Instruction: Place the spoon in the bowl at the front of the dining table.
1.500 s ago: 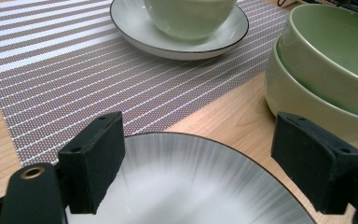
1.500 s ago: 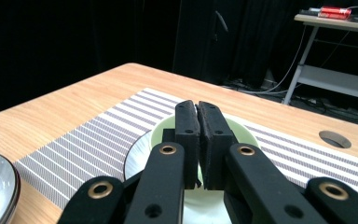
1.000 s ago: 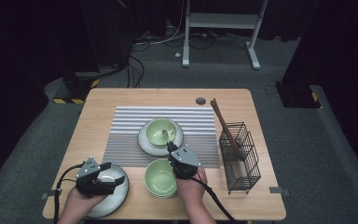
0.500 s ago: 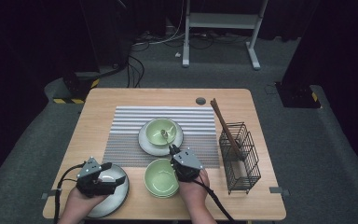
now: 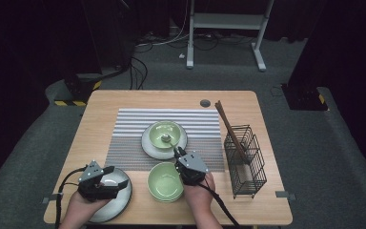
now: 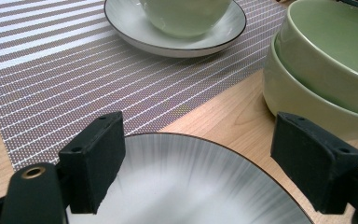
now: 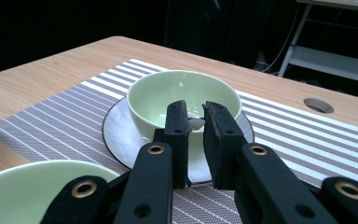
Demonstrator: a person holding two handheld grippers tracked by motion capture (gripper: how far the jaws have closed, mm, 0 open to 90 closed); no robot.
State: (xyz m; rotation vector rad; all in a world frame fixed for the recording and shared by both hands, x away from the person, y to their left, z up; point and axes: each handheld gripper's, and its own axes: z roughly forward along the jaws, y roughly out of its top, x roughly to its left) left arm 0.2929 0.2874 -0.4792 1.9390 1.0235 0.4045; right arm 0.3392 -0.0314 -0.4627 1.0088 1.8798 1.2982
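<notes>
A pale green bowl (image 5: 164, 131) stands on a white plate (image 5: 148, 143) on the striped mat, with a metal spoon (image 5: 167, 140) resting in it. My right gripper (image 5: 177, 152) reaches to the bowl's near rim. Its jaws (image 7: 195, 116) are almost together on the spoon handle (image 7: 196, 123). Two stacked green bowls (image 5: 164, 182) sit on the wood beside that hand. My left gripper (image 5: 110, 177) hovers over a grey plate (image 5: 119, 198) at the near left, jaws spread wide (image 6: 205, 156) and nothing between them above the plate (image 6: 191, 186).
At the right stands a black wire basket (image 5: 245, 162) with brown chopsticks (image 5: 228, 126) leaning out of it. The striped placemat (image 5: 128, 131) covers the table's middle. A round cable hole (image 5: 205, 103) is near the far edge. The stacked bowls (image 6: 321, 79) sit close to my left gripper.
My right gripper has shifted slightly toward the near edge while staying at the bowl's rim. The left gripper has stayed over the grey plate.
</notes>
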